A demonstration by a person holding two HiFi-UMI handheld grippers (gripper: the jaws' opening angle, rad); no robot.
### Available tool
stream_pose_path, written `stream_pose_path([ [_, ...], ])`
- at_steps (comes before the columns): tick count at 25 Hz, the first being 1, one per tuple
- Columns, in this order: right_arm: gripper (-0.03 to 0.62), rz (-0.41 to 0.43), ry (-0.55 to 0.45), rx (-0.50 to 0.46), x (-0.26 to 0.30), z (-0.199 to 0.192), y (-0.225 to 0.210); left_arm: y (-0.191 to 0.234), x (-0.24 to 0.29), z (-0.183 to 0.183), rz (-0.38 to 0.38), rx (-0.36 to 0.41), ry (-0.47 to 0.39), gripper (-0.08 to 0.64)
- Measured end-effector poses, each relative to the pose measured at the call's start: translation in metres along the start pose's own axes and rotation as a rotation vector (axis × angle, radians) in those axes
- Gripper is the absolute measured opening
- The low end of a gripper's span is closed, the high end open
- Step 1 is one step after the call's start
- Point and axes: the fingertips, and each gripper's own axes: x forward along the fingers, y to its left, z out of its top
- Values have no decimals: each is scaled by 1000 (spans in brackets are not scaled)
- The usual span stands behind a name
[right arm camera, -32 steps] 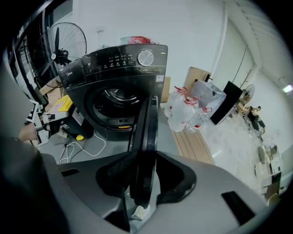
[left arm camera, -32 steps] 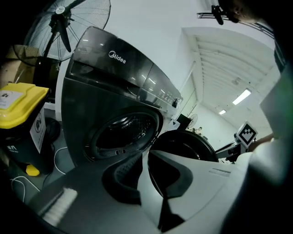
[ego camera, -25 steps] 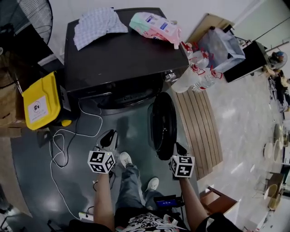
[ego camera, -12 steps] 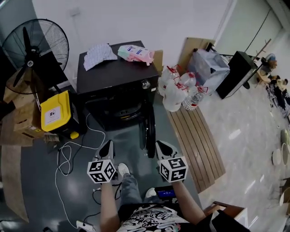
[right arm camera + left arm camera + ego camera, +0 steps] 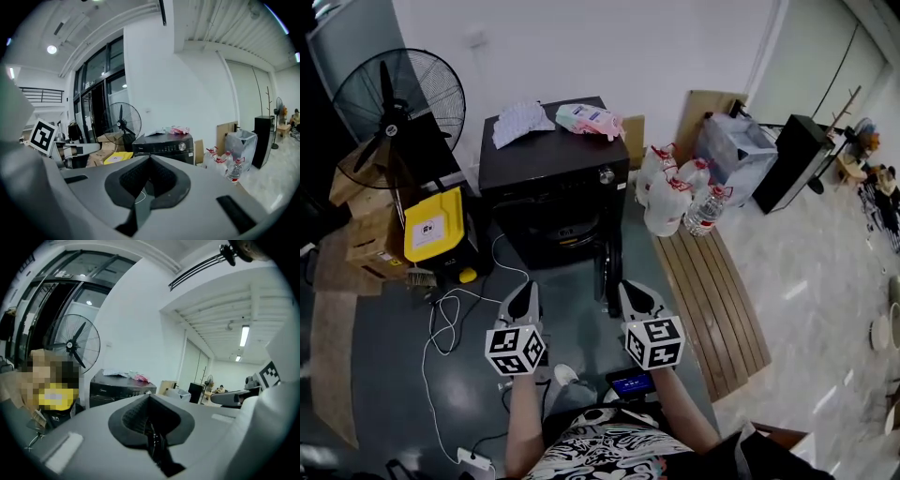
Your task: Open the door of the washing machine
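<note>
Head view: the washing machine [image 5: 546, 178] stands at the far wall. Its door [image 5: 610, 272], seemingly swung open, hangs just beyond the right gripper [image 5: 635, 295]. The left gripper [image 5: 523, 298] is further left; both are closed, empty.

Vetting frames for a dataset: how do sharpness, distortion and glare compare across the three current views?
Head view: sharp, black front-loading washing machine crisp, sheen on the pale tiled floor at right. Left gripper view: heavy fisheye, dark round border, long ceiling strip lamp blown out. Right gripper view: same fisheye bowing the white wall, round ceiling lamp glaring.
</note>
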Motion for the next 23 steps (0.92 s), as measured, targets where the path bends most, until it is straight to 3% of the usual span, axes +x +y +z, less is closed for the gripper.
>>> stream_pose_path([
  [23,2,49,20,-3,-5,-14,14,9,-29,-14,41,-61,-19,2],
])
